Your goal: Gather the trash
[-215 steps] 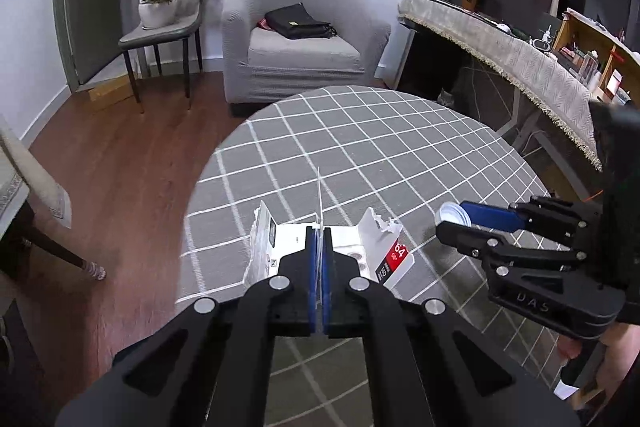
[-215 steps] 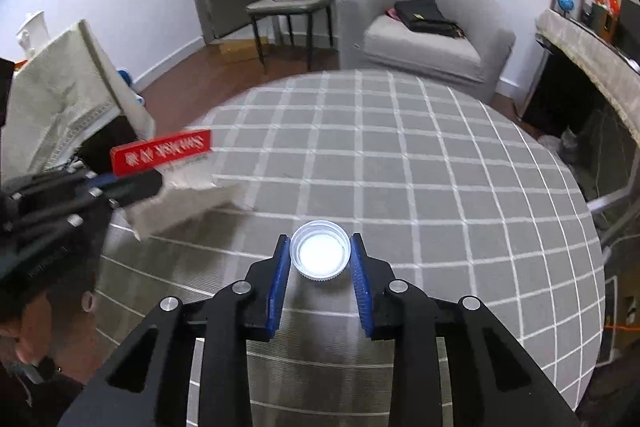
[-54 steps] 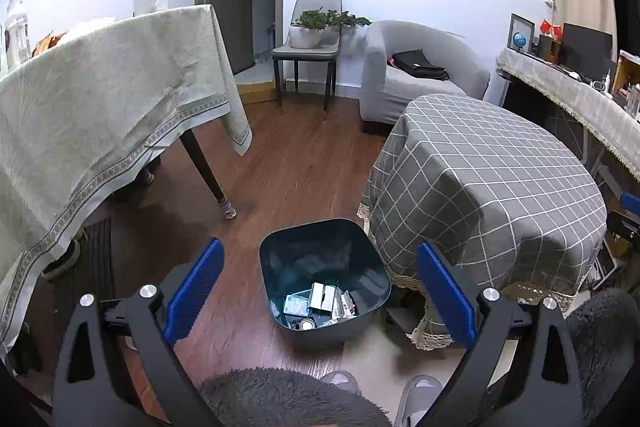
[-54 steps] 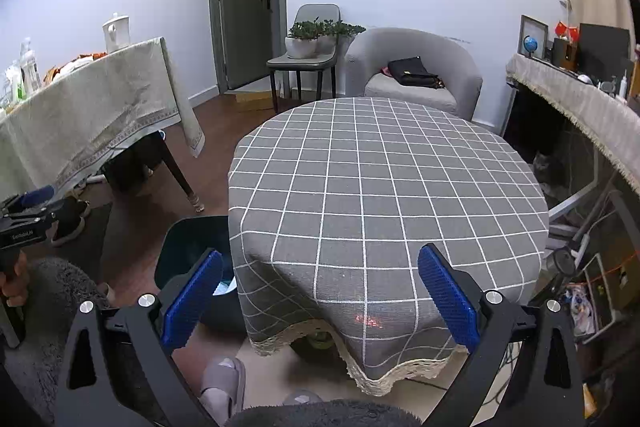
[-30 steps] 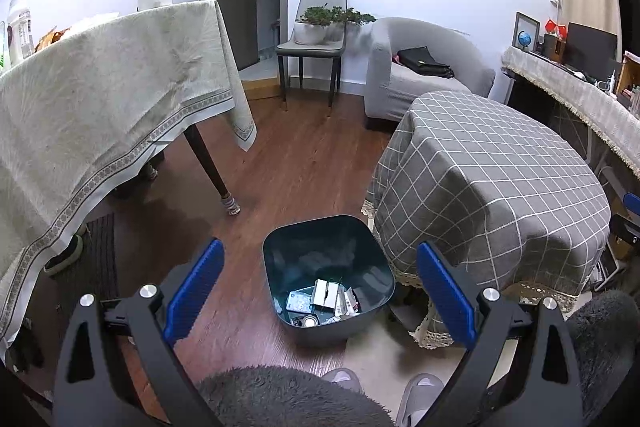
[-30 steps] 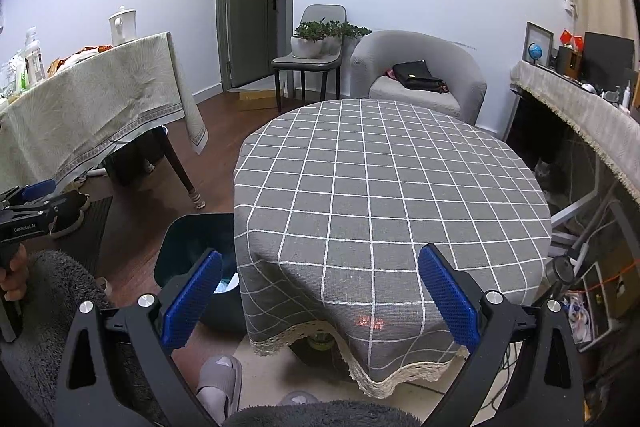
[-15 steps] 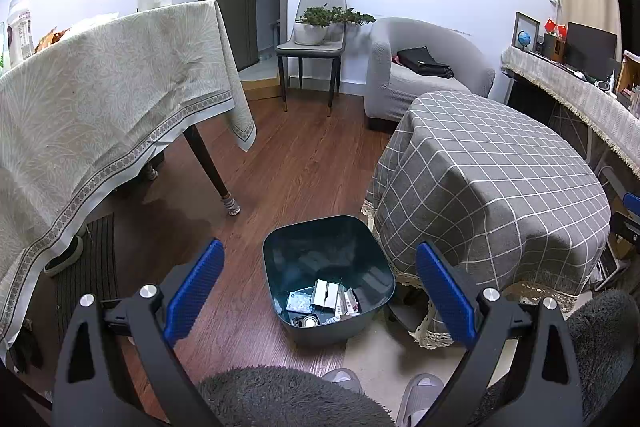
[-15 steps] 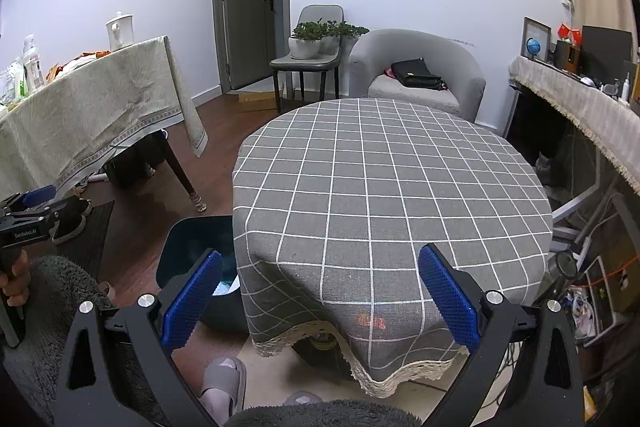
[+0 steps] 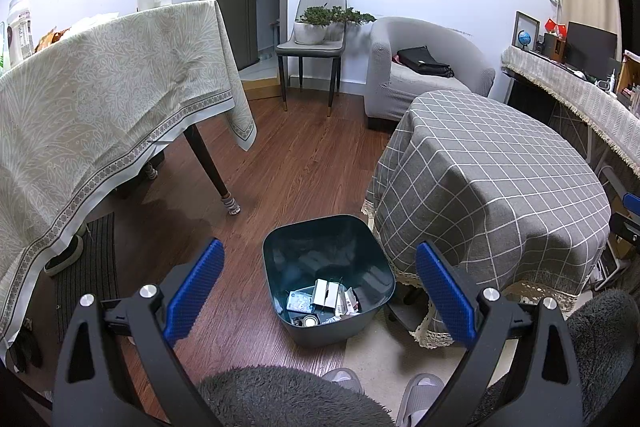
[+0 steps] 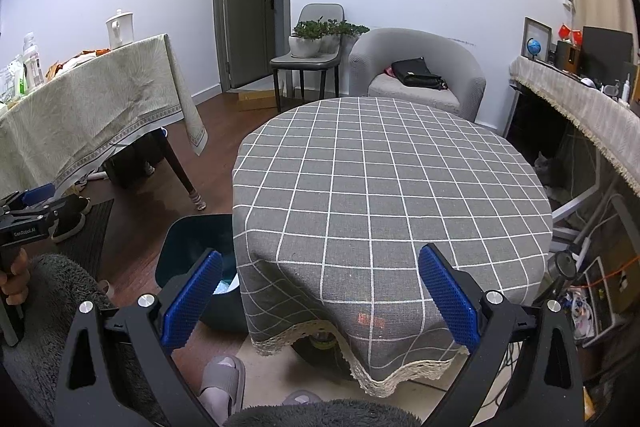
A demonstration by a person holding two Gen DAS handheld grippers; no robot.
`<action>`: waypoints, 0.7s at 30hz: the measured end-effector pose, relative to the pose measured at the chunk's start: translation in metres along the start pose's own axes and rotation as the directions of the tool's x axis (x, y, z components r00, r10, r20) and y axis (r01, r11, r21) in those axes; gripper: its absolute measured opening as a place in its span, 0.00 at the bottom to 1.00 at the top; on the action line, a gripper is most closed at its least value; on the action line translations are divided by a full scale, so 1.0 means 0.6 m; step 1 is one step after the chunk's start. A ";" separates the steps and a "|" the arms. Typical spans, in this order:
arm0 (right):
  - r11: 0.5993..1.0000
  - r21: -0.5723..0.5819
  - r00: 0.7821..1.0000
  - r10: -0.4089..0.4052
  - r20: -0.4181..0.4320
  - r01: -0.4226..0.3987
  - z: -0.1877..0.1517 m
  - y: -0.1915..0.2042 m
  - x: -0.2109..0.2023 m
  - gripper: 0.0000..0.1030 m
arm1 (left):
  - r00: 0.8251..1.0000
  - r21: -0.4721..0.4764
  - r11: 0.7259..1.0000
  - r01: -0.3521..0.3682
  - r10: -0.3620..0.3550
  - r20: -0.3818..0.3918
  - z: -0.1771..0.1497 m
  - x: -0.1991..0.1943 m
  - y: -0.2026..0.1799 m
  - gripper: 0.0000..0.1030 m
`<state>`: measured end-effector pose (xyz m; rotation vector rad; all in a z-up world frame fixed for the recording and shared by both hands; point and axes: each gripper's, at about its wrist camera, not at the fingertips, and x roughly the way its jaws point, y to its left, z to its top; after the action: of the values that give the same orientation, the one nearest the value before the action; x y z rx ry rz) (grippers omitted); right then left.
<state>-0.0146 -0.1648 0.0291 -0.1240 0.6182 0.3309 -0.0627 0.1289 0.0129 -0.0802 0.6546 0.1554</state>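
The left hand-held gripper [image 9: 316, 287] is hanging released, jaws spread wide and empty, directly above the teal bin [image 9: 280, 259]. The right hand-held gripper [image 10: 318, 297] is likewise gaping and holding nothing, facing the checked tabletop [image 10: 384, 179], which is showing no trash. The collected scraps [image 9: 326, 301] are lying in the bin's bottom, at 6 o'clock of its opening. The bin is sitting just beside the person's slippers [image 9: 420, 393]; a shifting foot could tip it.

We see open air above the bin [image 9: 280, 259], its mouth unblocked; the round table [image 9: 480, 167] hangs its cloth just beside the bin's right rim. Wood floor [image 9: 288, 167] lies free between it and the long table [image 9: 100, 99].
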 end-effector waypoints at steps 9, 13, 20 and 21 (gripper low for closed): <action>1.000 -0.003 1.000 -0.002 -0.001 0.002 -0.001 0.000 0.001 0.96 | 1.000 -0.001 1.000 0.001 -0.001 0.000 0.000 0.000 0.000 0.95; 1.000 -0.003 1.000 -0.001 -0.002 0.001 -0.001 0.000 0.001 0.96 | 1.000 0.000 1.000 0.000 0.000 0.000 0.000 0.000 -0.001 0.95; 1.000 -0.005 1.000 -0.002 -0.004 0.002 -0.001 0.001 0.002 0.96 | 1.000 0.000 1.000 -0.001 0.001 0.000 0.000 -0.001 -0.002 0.95; 1.000 -0.006 1.000 -0.003 -0.004 0.003 -0.002 0.001 0.002 0.96 | 1.000 0.000 1.000 -0.001 0.001 0.000 0.000 -0.001 -0.002 0.95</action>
<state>-0.0145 -0.1642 0.0277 -0.1311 0.6215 0.3298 -0.0627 0.1276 0.0131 -0.0799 0.6548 0.1559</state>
